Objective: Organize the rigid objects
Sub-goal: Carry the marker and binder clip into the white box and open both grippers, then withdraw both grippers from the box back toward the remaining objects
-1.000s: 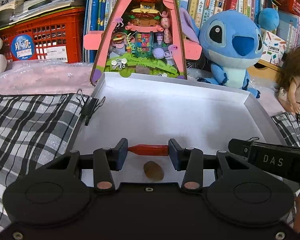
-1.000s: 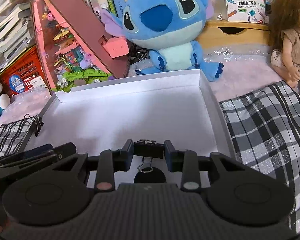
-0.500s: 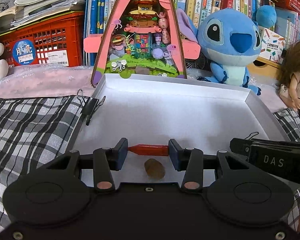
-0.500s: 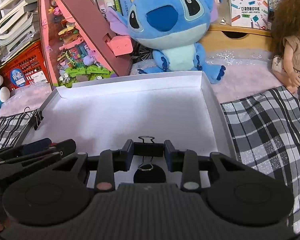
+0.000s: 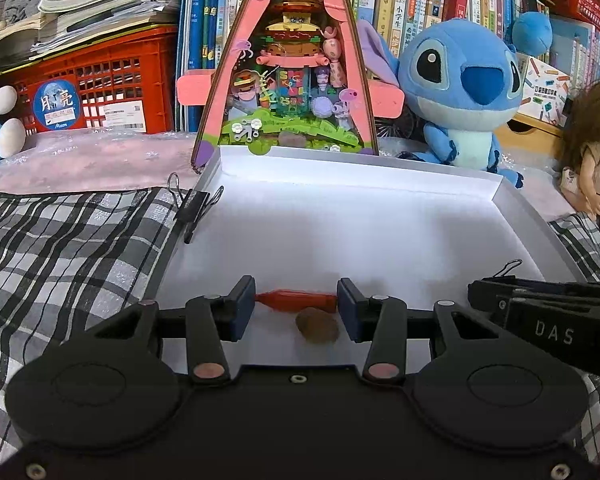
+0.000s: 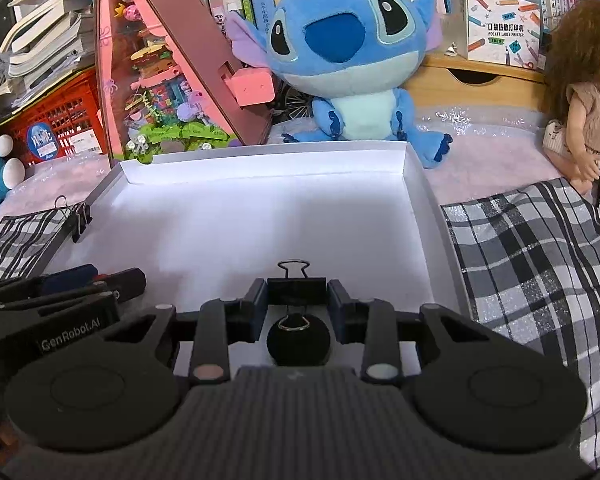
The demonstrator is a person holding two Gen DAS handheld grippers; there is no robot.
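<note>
The left tongs [image 5: 296, 306] still pinch a small red plastic piece [image 5: 296, 300] end to end, low over the near end of the big white cardboard box lid [image 6: 416, 184], with a little brown stone [image 5: 317, 325] lying on the lid's floor just under it. The right tongs [image 6: 296, 300] still squeeze a black metal binder clip [image 6: 296, 290], also over the near end of the lid, and both have crept a bit further in over the lid than a moment ago. So both things look ready to be set down inside. Another black binder clip [image 5: 194, 210] is clipped on the lid's left wall. The lid sits on a checked black-and-white cloth [image 5: 68, 248]. Behind the lid are a blue plush toy [image 6: 352, 60], a pink triangle toy house [image 5: 292, 76], a red plastic crate [image 5: 100, 84], books and a doll [image 6: 584, 92].
</note>
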